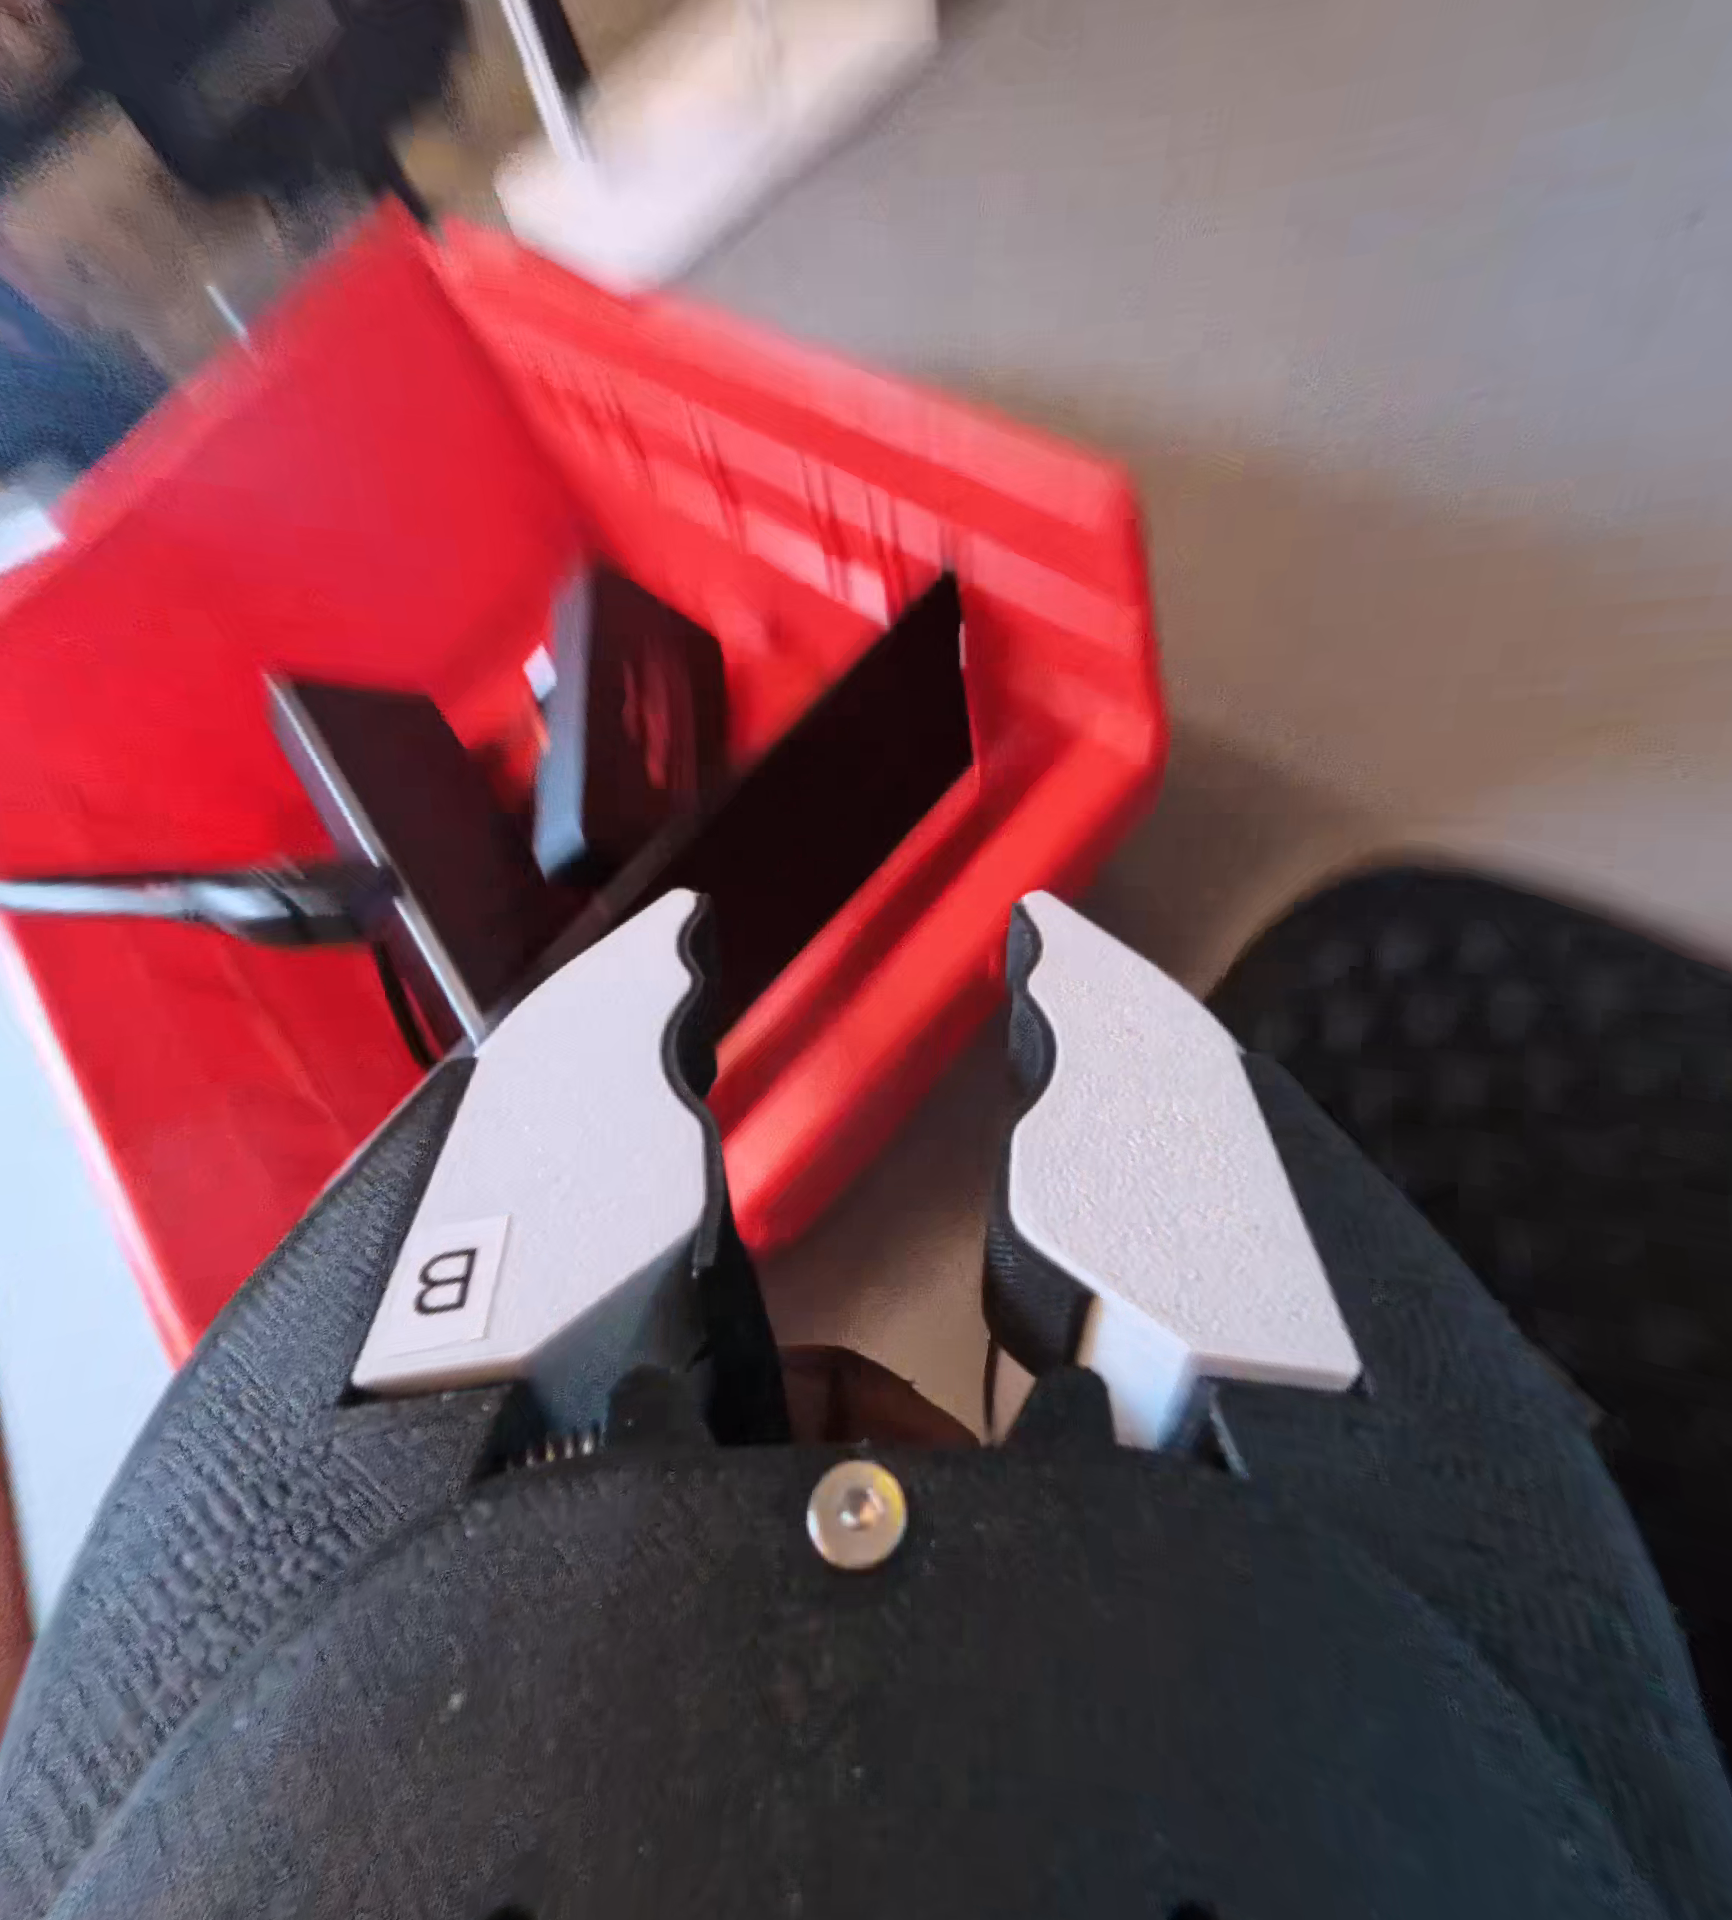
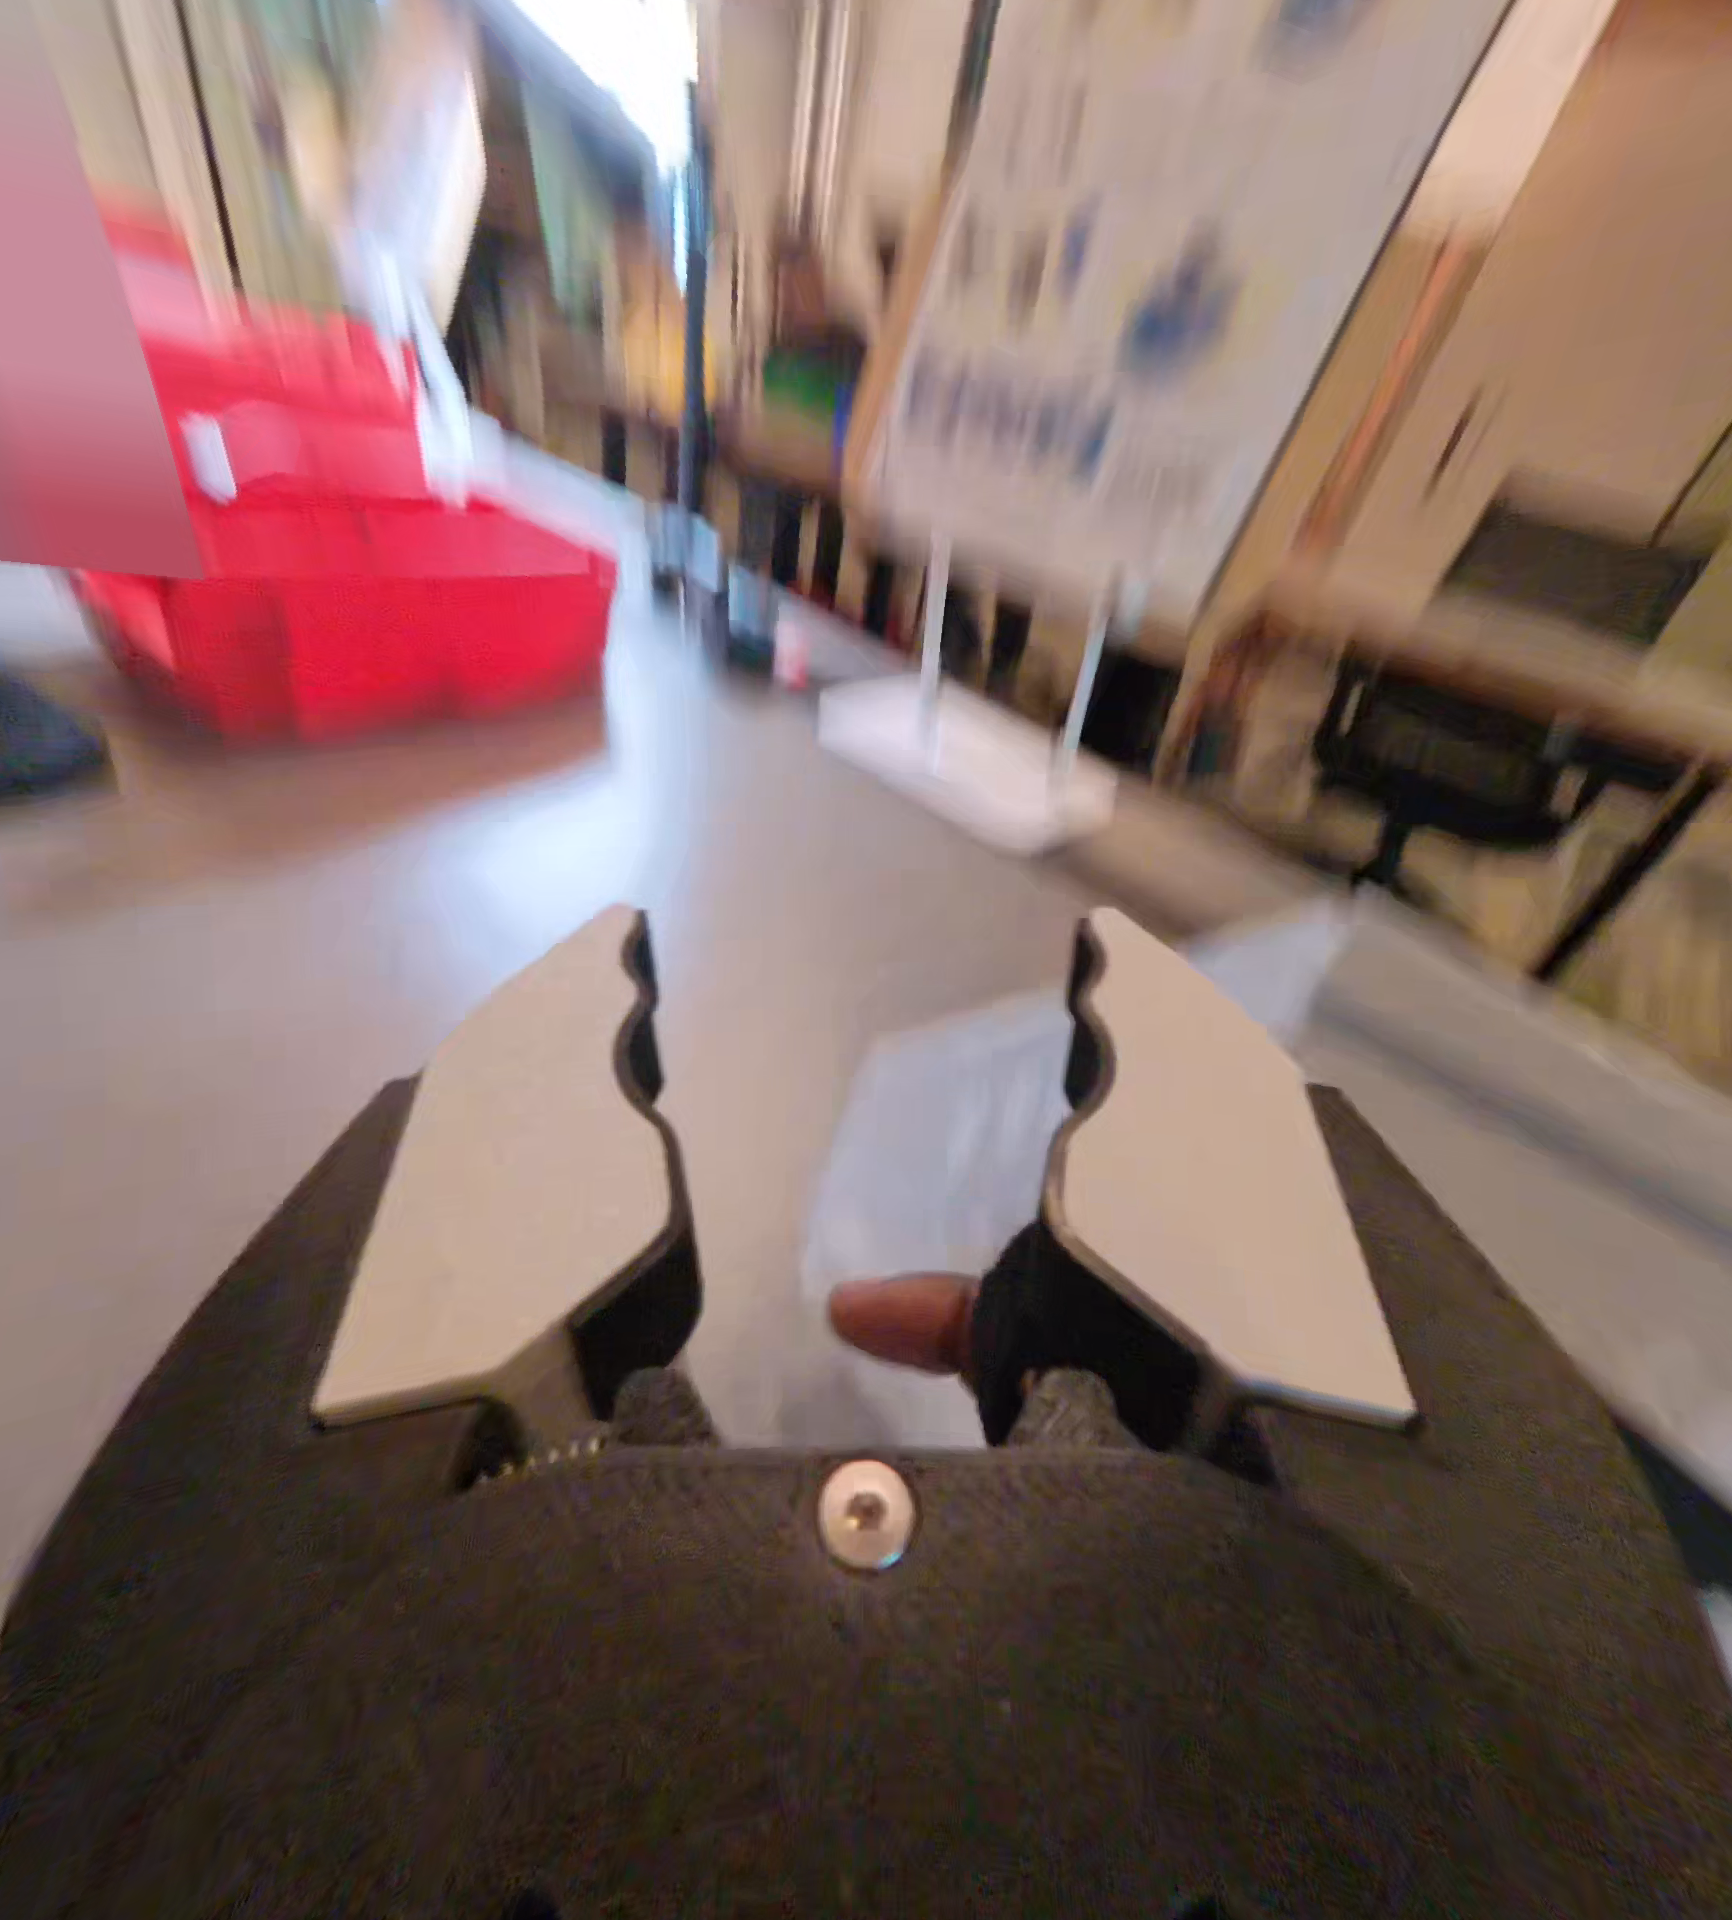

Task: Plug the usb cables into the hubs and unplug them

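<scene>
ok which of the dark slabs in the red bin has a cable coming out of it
The left slab in the red bin: a dark cable runs off its end; the other two show none.

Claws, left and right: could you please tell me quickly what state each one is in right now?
Left claw: open, holding nothing, aimed at the red bin.
Right claw: open, holding nothing, over bare tabletop.

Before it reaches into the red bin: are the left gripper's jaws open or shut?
Open. The left gripper shows a clear gap between its jaws, holding nothing, above the red bin edge.
</scene>
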A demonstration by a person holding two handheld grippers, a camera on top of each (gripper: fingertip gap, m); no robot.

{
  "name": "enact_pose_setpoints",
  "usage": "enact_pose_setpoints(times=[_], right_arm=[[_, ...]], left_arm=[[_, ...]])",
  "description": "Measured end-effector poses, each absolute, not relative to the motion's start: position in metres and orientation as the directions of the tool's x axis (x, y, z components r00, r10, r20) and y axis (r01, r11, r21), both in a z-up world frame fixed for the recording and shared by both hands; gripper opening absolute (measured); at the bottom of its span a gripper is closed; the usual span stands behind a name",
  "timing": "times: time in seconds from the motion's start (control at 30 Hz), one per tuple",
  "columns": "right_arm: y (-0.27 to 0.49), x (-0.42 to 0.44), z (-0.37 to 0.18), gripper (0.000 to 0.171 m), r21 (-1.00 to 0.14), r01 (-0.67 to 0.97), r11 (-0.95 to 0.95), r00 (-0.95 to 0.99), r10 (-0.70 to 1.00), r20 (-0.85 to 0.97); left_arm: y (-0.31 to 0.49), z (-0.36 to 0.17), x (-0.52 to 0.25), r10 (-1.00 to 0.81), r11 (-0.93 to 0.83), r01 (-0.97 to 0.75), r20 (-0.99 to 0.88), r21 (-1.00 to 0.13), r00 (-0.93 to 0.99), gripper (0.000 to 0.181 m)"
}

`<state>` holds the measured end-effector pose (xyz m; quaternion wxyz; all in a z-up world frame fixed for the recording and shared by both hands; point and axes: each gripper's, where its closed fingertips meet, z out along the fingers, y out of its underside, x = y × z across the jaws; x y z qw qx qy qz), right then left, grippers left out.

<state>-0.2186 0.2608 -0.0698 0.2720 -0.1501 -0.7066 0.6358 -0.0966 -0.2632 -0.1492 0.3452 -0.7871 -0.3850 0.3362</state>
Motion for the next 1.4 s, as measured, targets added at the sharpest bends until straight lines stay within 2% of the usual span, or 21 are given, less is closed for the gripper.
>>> enact_pose_setpoints(times=[0.07,0.1,0.17,0.23,0.3,0.37,0.43,0.47,0.53,0.6,0.7,0.8,0.93,1.03,1.07,1.27,1.4], right_arm=[[0.248,-0.210,-0.006,0.096,-0.930,-0.323,-0.176,-0.789,0.593,0.162],[0.245,-0.208,0.018,0.098,-0.880,-0.376,-0.291,-0.787,0.602,0.137],[0.236,-0.204,0.051,0.106,-0.787,-0.411,-0.460,-0.817,0.569,0.094],[0.225,-0.203,0.065,0.108,-0.698,-0.397,-0.596,-0.865,0.497,0.067],[0.212,-0.217,0.055,0.110,-0.649,-0.362,-0.669,-0.887,0.462,0.018],[0.199,-0.236,0.028,0.107,-0.623,-0.307,-0.719,-0.895,0.441,-0.068],[0.179,-0.245,0.005,0.106,-0.651,-0.143,-0.745,-0.927,0.332,-0.175],[0.171,-0.240,0.002,0.105,-0.666,-0.103,-0.739,-0.942,0.287,-0.173],[0.166,-0.240,-0.005,0.103,-0.705,-0.146,-0.694,-0.929,0.340,-0.142],[0.165,-0.244,-0.012,0.102,-0.734,-0.177,-0.655,-0.915,0.385,-0.123],[0.171,-0.248,-0.012,0.101,-0.717,-0.151,-0.680,-0.916,0.368,-0.157],[0.173,-0.249,-0.013,0.099,-0.704,-0.128,-0.698,-0.919,0.350,-0.181],[0.164,-0.249,-0.019,0.098,-0.741,-0.131,-0.659,-0.921,0.358,-0.155],[0.157,-0.247,-0.023,0.097,-0.770,-0.143,-0.622,-0.920,0.370,-0.128],[0.155,-0.247,-0.025,0.097,-0.780,-0.145,-0.609,-0.920,0.374,-0.121],[0.142,-0.247,-0.034,0.096,-0.821,-0.145,-0.553,-0.921,0.379,-0.092],[0.138,-0.247,-0.038,0.096,-0.838,-0.158,-0.523,-0.917,0.392,-0.072]], left_arm=[[-0.256,-0.093,-0.110,0.902,-0.306,0.213,-0.210,-0.928,0.378,0.054],[-0.257,-0.066,-0.117,0.933,-0.217,0.145,-0.162,-0.965,0.320,0.056],[-0.260,-0.025,-0.129,0.966,-0.057,0.040,-0.045,-0.998,0.253,0.067],[-0.259,0.001,-0.143,0.966,0.031,-0.013,0.026,-0.999,0.257,0.083],[-0.261,0.003,-0.163,0.967,0.028,0.045,0.038,-0.999,0.251,0.094],[-0.260,-0.016,-0.184,0.960,-0.030,0.215,0.032,-0.976,0.279,0.095],[-0.250,-0.055,-0.196,0.923,-0.139,0.466,0.056,-0.874,0.380,0.091],[-0.250,-0.075,-0.201,0.911,-0.214,0.560,0.043,-0.801,0.410,0.091],[-0.262,-0.111,-0.210,0.896,-0.349,0.683,-0.015,-0.641,0.444,0.085],[-0.270,-0.139,-0.215,0.882,-0.402,0.771,0.016,-0.494,0.470,0.079],[-0.284,-0.169,-0.221,0.880,-0.434,0.842,0.048,-0.322,0.472,0.080],[-0.285,-0.191,-0.222,0.877,-0.439,0.870,0.102,-0.225,0.469,0.076],[-0.298,-0.224,-0.218,0.881,-0.461,0.880,0.058,-0.116,0.469,0.073],[-0.301,-0.224,-0.216,0.874,-0.469,0.871,0.066,-0.148,0.482,0.062],[-0.298,-0.219,-0.214,0.867,-0.467,0.867,0.101,-0.176,0.488,0.041],[-0.289,-0.171,-0.220,0.871,-0.362,0.820,0.152,-0.444,0.467,0.036],[-0.273,-0.123,-0.224,0.821,-0.236,0.730,0.270,-0.642,0.503,0.030]])
